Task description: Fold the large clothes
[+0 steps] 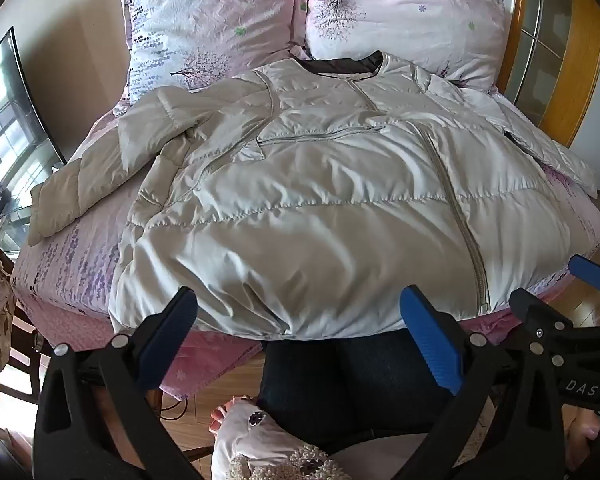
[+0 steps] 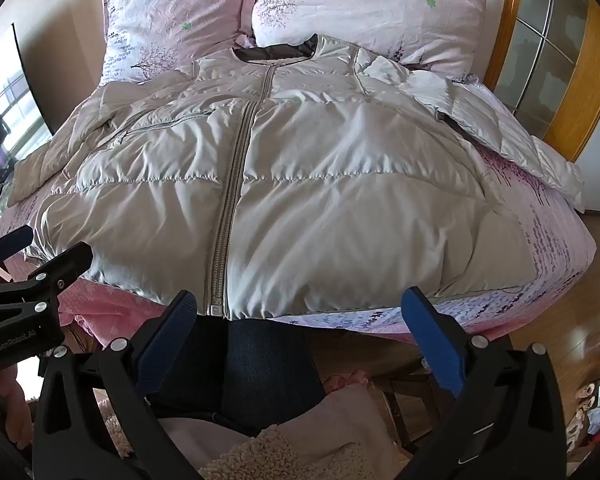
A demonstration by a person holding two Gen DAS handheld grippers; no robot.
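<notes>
Puffy quilted jacket (image 2: 300,184), glossy pale-beige, flat on floral bedsheet (image 2: 540,264)

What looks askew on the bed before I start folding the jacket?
The pale beige quilted puffer jacket lies front up and zipped. One sleeve is bunched and creased, bent back on itself. The other sleeve trails off toward the bed's edge. The hem overhangs the pink floral bedsheet. Nothing looks damaged.

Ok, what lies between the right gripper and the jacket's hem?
Nothing in the way. In the right wrist view the open right gripper hangs just short of the jacket; only the person's dark trousers show below the gap.
</notes>
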